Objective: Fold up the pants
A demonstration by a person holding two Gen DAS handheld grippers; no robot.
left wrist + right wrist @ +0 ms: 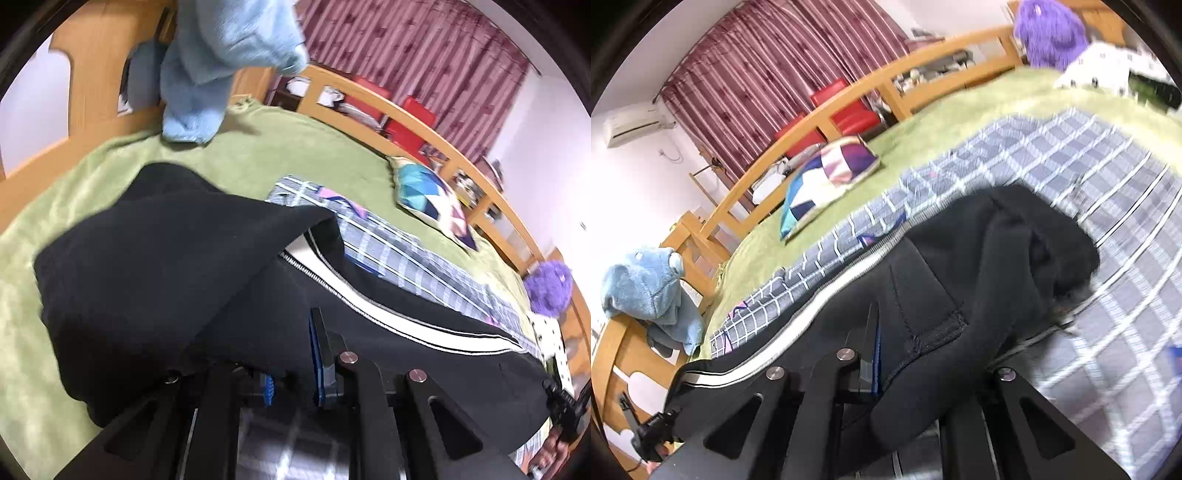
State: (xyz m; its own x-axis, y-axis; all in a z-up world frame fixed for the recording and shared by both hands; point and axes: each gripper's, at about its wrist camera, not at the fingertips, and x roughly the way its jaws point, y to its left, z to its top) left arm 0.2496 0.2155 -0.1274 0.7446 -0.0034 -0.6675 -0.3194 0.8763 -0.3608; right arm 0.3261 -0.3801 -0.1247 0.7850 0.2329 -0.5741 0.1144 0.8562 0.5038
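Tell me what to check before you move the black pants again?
1. Left gripper has cloth: ok, black pants lie between its fingers.
2. Right gripper has cloth: ok, pants bunched in it.
3. Pants flat: not ok, lifted and rumpled.
4. White side stripe straight: not ok, it curves.
5. Checked blanket under the pants: ok.
6. Cushion out of the way: ok, apart from the pants.

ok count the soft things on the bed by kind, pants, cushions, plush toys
pants: 1, the black pants
cushions: 1, the geometric cushion
plush toys: 2, the blue plush on the bed frame and the purple plush
total: 4
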